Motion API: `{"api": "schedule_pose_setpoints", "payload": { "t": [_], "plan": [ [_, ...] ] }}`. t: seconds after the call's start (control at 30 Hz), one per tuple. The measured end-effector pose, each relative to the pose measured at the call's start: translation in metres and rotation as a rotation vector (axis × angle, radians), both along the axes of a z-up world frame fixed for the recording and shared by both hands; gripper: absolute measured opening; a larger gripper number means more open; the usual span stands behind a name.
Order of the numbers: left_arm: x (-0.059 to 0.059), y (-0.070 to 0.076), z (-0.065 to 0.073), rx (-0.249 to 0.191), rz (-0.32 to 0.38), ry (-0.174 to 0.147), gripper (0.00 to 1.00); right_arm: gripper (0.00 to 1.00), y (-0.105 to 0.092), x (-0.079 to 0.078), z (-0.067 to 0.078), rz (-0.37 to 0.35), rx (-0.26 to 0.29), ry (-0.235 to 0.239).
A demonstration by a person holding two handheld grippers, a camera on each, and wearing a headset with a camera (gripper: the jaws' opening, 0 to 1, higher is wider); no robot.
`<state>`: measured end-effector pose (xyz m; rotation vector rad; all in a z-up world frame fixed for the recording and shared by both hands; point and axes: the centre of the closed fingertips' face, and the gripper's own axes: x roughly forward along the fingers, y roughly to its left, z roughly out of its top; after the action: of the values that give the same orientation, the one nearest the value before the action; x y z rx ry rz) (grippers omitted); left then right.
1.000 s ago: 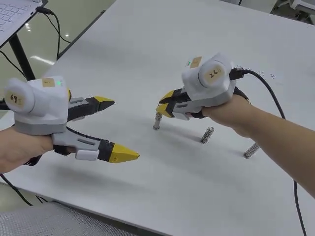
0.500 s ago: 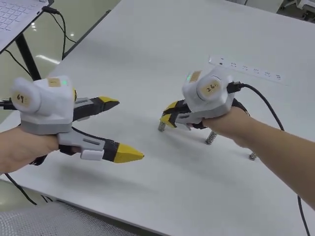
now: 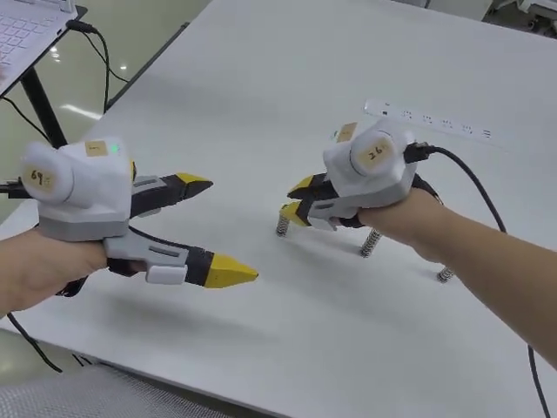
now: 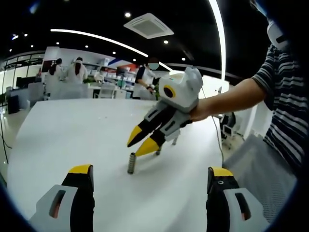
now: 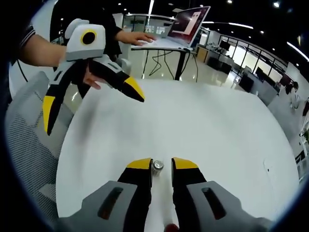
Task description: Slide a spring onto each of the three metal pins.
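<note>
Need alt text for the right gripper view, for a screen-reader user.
The right claw, jaws slightly apart, points at a spring-covered pin standing on the white table, seen between its yellow tips. The left claw hangs wide open at upper left; a laptop sits beyond the table.

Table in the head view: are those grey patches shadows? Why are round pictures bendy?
Head view: yes, soft shadows under the left tool and right tool. Left gripper view: fisheye bends ceiling lights into arcs. Right gripper view: table edge curves.
</note>
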<state>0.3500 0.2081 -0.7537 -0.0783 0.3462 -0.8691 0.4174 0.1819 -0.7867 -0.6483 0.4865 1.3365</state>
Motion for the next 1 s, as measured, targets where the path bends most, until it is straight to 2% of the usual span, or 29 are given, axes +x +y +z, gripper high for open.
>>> {"api": "schedule_pose_setpoints", "payload": {
  "t": [0.1,0.13,0.37,0.53,0.77,0.9,0.97,1.0],
  "plan": [
    [0.002,-0.002,0.002,-0.004,-0.001,0.000,0.95,0.17,-0.009,-0.004,0.014,-0.029,0.060,0.023],
    [0.002,-0.003,0.004,-0.004,-0.001,-0.002,0.95,0.19,-0.013,-0.005,0.020,-0.050,0.097,0.038],
    [0.005,-0.008,0.010,-0.006,-0.005,-0.009,0.95,0.35,-0.053,-0.005,0.039,-0.177,0.251,0.063],
    [0.005,-0.010,0.013,-0.006,-0.006,-0.015,0.96,0.50,-0.088,-0.015,0.044,-0.239,0.313,0.048],
    [0.004,-0.012,0.016,-0.007,-0.005,-0.025,0.98,0.62,-0.135,-0.027,0.050,-0.339,0.378,0.020],
    [0.005,-0.010,0.018,-0.011,0.003,-0.033,0.98,0.71,-0.162,-0.032,0.044,-0.389,0.395,0.014],
    [0.005,-0.009,0.019,-0.009,0.012,-0.038,0.98,0.76,-0.178,-0.035,0.040,-0.411,0.393,-0.019],
    [0.005,-0.008,0.019,-0.009,0.015,-0.040,0.98,0.79,-0.189,-0.035,0.037,-0.445,0.389,-0.027]
  ]
}}
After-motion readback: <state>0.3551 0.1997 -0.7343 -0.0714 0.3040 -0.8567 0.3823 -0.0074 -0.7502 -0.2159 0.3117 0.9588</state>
